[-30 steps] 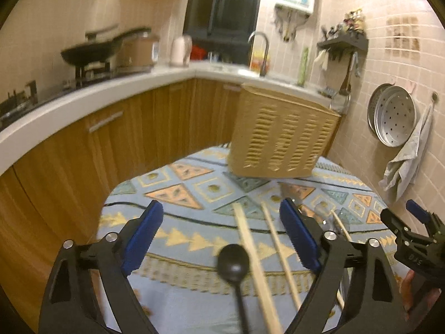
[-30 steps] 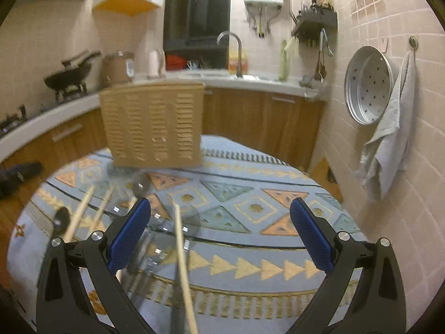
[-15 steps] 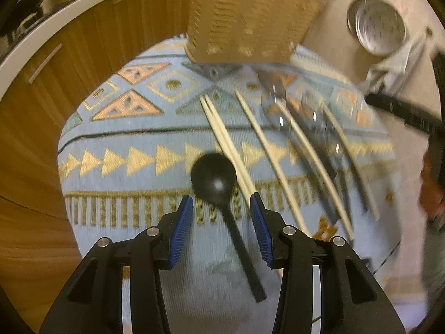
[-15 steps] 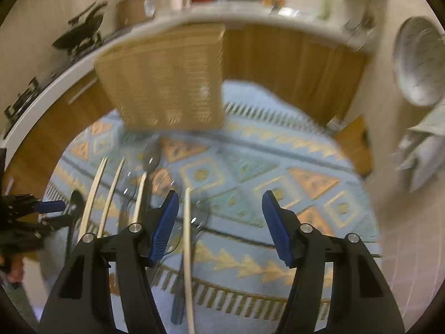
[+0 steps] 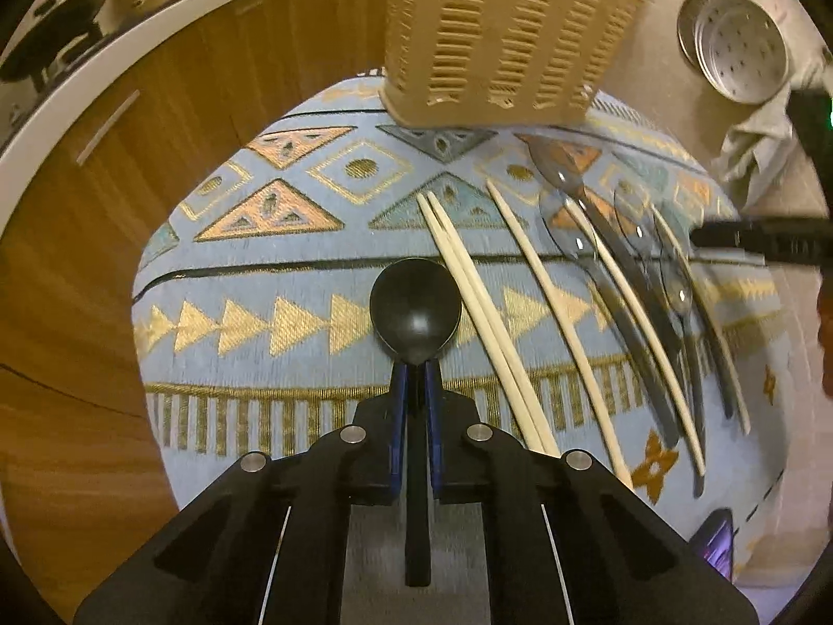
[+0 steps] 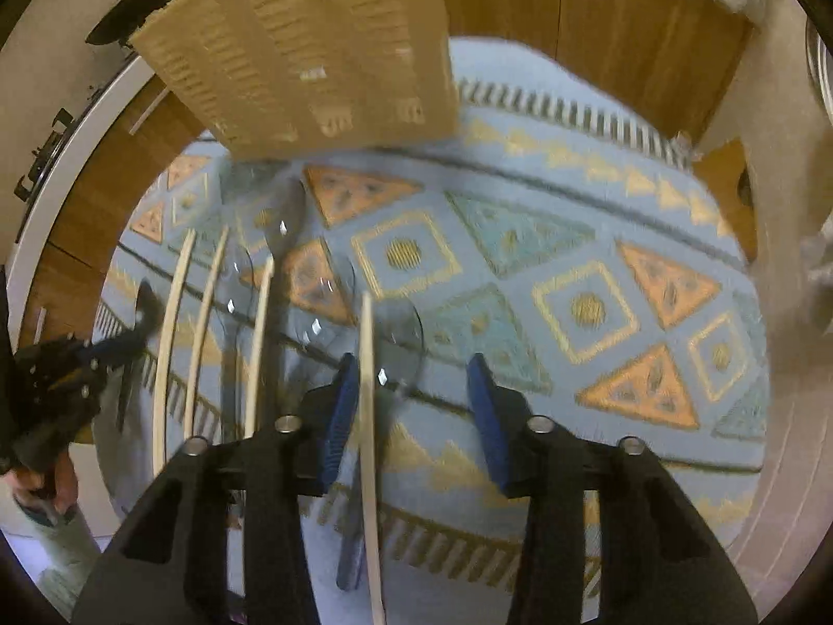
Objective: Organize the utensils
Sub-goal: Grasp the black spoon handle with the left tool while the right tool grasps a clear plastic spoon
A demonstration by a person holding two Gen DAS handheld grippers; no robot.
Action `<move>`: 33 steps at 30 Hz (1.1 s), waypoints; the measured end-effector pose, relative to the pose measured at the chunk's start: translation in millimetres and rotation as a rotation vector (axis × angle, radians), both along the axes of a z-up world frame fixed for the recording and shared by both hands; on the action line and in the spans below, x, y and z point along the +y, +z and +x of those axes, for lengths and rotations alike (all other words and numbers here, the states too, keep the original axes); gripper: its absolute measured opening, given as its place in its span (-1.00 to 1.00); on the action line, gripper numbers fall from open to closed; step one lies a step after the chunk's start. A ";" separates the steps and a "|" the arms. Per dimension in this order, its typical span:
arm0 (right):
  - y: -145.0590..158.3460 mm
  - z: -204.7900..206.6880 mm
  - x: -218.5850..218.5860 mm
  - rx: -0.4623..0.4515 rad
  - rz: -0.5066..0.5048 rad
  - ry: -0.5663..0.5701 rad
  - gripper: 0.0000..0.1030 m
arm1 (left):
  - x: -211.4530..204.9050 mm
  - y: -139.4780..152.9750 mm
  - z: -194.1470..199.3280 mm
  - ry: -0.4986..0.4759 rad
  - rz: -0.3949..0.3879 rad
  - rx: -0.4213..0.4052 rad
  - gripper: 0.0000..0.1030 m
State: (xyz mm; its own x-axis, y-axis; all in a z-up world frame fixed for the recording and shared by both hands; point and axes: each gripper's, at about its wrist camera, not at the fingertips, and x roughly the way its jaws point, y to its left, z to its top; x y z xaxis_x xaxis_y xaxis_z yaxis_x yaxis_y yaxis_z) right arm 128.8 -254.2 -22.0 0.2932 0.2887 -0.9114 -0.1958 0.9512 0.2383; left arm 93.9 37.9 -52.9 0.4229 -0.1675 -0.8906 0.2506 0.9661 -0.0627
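spoon [image 5: 415,307] clamped in l gripper [image 5: 415,380]; r gripper [image 6: 414,370] apart.

Black spoon [image 5: 415,310], cream chopsticks [image 5: 481,307], beige slatted basket [image 5: 505,36], blue geometric-patterned tablecloth [image 5: 291,281]

Utensil count on my patterned tablecloth [image 5: 291,307]

I see one black spoon [image 5: 415,307], five pale chopsticks [image 5: 552,307] (two paired, three single), about four clear plastic spoons [image 5: 565,232] overlapping so the count is unsure, one tan slotted basket [image 5: 500,36], and my two grippers [image 5: 415,380] [image 6: 414,390].
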 end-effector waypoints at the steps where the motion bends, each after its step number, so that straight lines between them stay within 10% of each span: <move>1: -0.4 -3.4 -0.8 0.005 0.015 0.005 -0.35 | 0.4 0.0 2.2 0.010 -0.007 -0.003 -0.88; 16: 6.7 74.8 71.5 -0.001 0.033 0.075 -0.38 | 15.6 0.6 47.3 0.143 -0.051 -0.036 -0.86; 33: -7.5 93.5 142.5 0.017 -0.183 0.121 -0.22 | -2.3 2.3 67.5 -0.068 0.062 0.128 -0.53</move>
